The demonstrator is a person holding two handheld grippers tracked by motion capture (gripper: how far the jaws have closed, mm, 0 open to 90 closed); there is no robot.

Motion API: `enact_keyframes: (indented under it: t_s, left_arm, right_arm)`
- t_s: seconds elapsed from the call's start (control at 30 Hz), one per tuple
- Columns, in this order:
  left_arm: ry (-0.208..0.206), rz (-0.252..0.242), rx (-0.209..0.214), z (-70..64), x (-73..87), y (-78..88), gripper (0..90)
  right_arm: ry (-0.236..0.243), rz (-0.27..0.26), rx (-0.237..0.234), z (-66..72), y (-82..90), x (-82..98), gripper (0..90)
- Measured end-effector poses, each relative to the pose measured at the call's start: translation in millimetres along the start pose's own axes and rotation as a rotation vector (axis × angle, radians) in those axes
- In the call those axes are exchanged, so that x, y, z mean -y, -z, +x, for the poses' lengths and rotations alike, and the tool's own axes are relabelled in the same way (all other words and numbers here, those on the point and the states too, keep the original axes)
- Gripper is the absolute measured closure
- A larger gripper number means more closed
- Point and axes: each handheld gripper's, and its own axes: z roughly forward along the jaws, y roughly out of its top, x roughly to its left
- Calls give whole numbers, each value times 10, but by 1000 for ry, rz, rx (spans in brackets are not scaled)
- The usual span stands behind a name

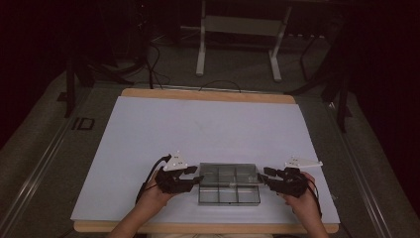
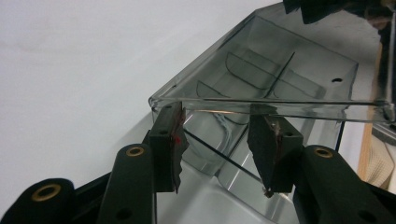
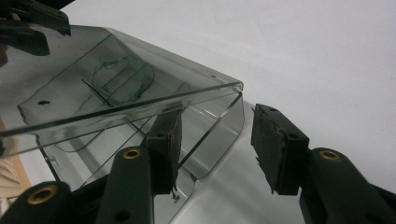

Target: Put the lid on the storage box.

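Clear organizer box (image 1: 229,184) low centre on the white sheet (image 1: 148,139), a gripper at each end.
Its lid looks partly raised. Left gripper (image 1: 197,178) has jaws spread under the lid's rim, not pinching; right gripper (image 1: 261,177) jaws spread, one beneath the lid, one outside. Opening appears begun; the compartments look empty.

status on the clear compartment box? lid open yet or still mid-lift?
Done: the clear smoky plastic compartment box sits near the front edge of the white table sheet, its hinged lid raised.
In hand: the left gripper has its jaws under the lid's rim; the right gripper has one jaw under the rim at its end, the other off the box.
Left: cannot tell; the compartments look empty.
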Motion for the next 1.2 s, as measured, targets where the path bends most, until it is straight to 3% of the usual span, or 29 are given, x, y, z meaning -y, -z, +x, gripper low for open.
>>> enact_keyframes:
  t_s: [0.3,0.43,1.2]
  left_arm:
    - [1,41,7,26,46,-39,561]
    - [-8,58,15,34,52,-44,542]
    - [-35,102,-2,39,74,-1,541]
  right_arm:
    - [-7,17,9,-28,-12,46,525]
    - [13,25,20,-14,-12,55,525]
    - [31,55,38,-11,-28,76,525]
